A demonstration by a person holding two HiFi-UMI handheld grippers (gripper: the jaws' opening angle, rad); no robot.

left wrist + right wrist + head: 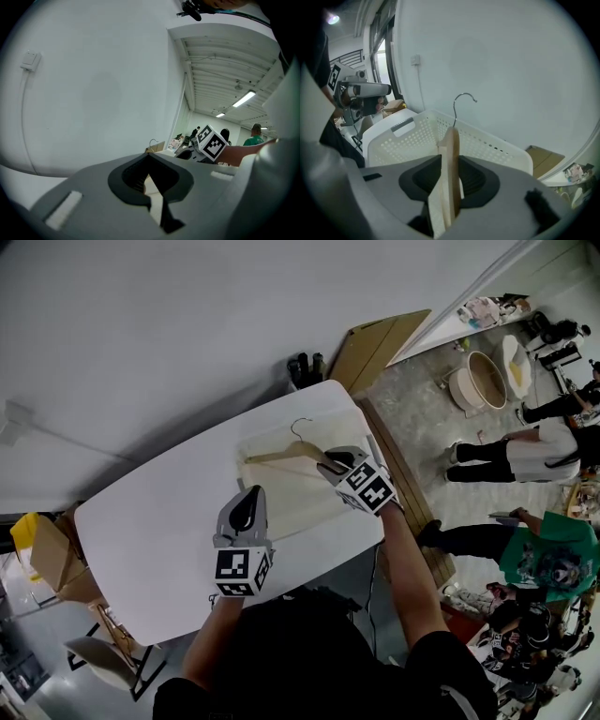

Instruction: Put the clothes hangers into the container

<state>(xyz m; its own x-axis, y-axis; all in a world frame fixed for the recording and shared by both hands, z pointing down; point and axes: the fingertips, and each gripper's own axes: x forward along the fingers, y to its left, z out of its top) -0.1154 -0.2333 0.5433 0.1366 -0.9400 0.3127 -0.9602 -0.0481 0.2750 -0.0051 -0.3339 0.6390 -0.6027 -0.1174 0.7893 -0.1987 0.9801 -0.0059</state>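
A wooden clothes hanger (281,454) with a wire hook stands upright over the white perforated basket (300,498) on the table. My right gripper (330,462) is at the hanger's right end. In the right gripper view the hanger (451,150) runs edge-on between the jaws of the right gripper (450,154), hook (461,98) up, above the basket (417,136). The jaws stand apart on either side of it, not pressing. My left gripper (246,493) hovers at the basket's near left corner, shut and empty. Its tips (148,157) meet. The right gripper's marker cube (209,142) shows beyond them.
The basket sits at the right end of a white table (150,540) set against a white wall. Cardboard sheets (375,343) lean beyond the table's far corner. Several people (553,451) stand on the floor to the right. A cardboard box (47,554) sits at the left.
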